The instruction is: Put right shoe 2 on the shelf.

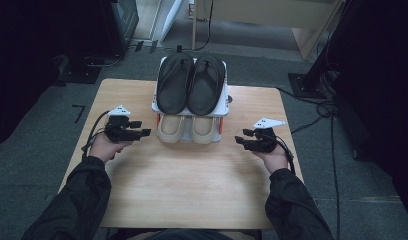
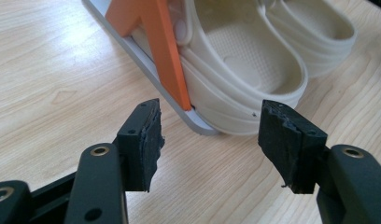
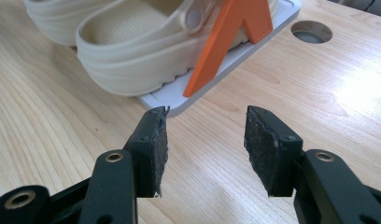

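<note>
A small two-level shoe rack (image 1: 225,106) with orange side struts stands at the far middle of the wooden table. A pair of black sandals (image 1: 191,82) lies on its top shelf. A pair of cream clogs (image 1: 186,128) sits on the bottom shelf, heels toward me. My left gripper (image 1: 140,128) hovers just left of the rack, jaws open and empty, aimed at the rack's corner (image 2: 200,123) and the near clog (image 2: 244,74). My right gripper (image 1: 240,141) is right of the rack, open and empty, facing the other clog (image 3: 137,51) and an orange strut (image 3: 223,42).
The wooden table (image 1: 187,185) has bare surface in front of the rack. A round cable hole (image 3: 311,31) sits in the tabletop beside the rack. Grey carpet, cables and dark equipment stands surround the table.
</note>
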`<action>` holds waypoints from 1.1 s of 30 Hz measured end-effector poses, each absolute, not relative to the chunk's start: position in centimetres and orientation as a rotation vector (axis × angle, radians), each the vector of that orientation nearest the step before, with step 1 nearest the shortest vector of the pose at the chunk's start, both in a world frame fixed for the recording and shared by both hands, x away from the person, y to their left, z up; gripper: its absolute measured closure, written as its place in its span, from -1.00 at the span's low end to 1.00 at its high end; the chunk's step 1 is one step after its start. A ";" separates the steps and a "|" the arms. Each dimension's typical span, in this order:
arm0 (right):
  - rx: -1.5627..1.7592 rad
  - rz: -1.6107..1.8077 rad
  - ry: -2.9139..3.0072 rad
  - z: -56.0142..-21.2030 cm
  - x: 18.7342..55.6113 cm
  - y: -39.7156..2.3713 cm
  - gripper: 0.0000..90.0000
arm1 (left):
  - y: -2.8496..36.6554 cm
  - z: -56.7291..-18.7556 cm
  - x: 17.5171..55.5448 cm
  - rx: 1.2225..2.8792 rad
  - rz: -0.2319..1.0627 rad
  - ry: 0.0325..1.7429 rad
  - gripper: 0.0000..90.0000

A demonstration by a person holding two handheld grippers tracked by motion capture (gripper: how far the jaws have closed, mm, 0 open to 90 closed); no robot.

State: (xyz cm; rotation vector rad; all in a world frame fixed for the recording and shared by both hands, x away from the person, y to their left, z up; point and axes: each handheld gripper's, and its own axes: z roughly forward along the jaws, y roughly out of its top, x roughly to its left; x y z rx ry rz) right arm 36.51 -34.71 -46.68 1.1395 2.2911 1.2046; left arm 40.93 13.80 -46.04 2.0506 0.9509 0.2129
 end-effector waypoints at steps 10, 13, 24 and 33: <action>1.252 1.251 2.267 -48.3 37.5 -35.6 0.07 | 14.0 -47.4 41.6 2.050 0.207 0.998 -0.17; 1.264 1.237 2.274 -48.3 37.5 -35.5 0.06 | 14.0 -47.4 41.5 2.048 0.207 1.002 -0.18; 1.279 1.222 2.258 -48.3 37.6 -35.6 0.05 | 14.0 -47.3 41.5 2.050 0.210 0.996 -0.19; 1.280 1.228 2.258 -48.2 37.6 -35.5 0.04 | 14.0 -47.2 41.4 2.047 0.212 0.994 -0.20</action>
